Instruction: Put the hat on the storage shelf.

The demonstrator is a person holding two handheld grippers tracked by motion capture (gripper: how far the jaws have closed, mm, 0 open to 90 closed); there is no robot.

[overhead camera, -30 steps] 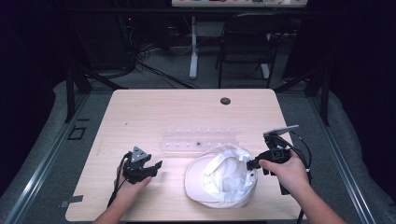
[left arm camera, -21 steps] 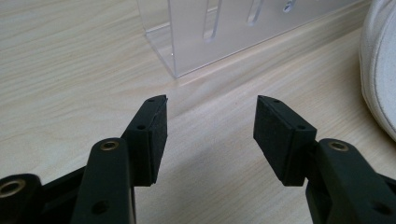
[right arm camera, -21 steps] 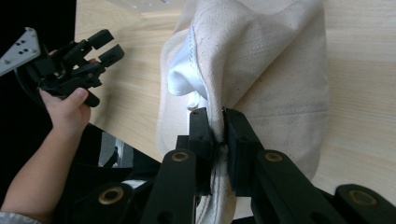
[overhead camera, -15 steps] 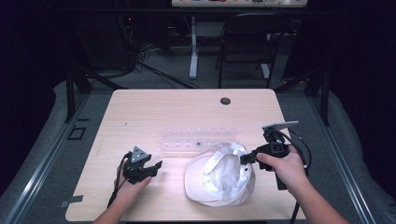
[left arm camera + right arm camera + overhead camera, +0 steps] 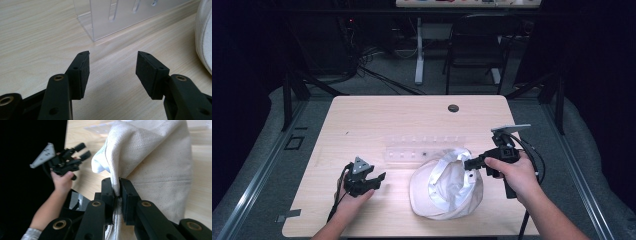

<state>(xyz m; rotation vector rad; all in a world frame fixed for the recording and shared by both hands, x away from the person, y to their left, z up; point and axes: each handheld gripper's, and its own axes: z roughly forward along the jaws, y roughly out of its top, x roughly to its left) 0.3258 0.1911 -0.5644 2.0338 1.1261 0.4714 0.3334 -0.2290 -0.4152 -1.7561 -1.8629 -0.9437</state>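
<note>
Wooden table (image 5: 362, 125) under a dark surround, a small dark round hole (image 5: 453, 108) near its far edge. At mid-table lies a clear plastic rack (image 5: 422, 150), low and slotted. Just in front of it, touching or nearly so, sits the white cloth hat (image 5: 444, 187), upside down, its opening up and one side of the rim pulled up and over.

Right gripper (image 5: 472, 163): jaws pinched tight on a fold of the hat's rim; the right gripper view shows cloth squeezed between the pads (image 5: 110, 192). Left gripper (image 5: 377, 178): rests low on the table left of the hat, jaws standing wide, nothing between them; its own view shows bare wood and the rack's corner (image 5: 100, 22).

Progress, as judged: hat grasped and partly lifted on one side; whatever turning or folding is meant looks about midway, left gripper not yet engaged.

Against a second ago: the right gripper has risen and drawn the rim higher and further left; the hat looks more bunched. Left gripper unmoved.
</note>
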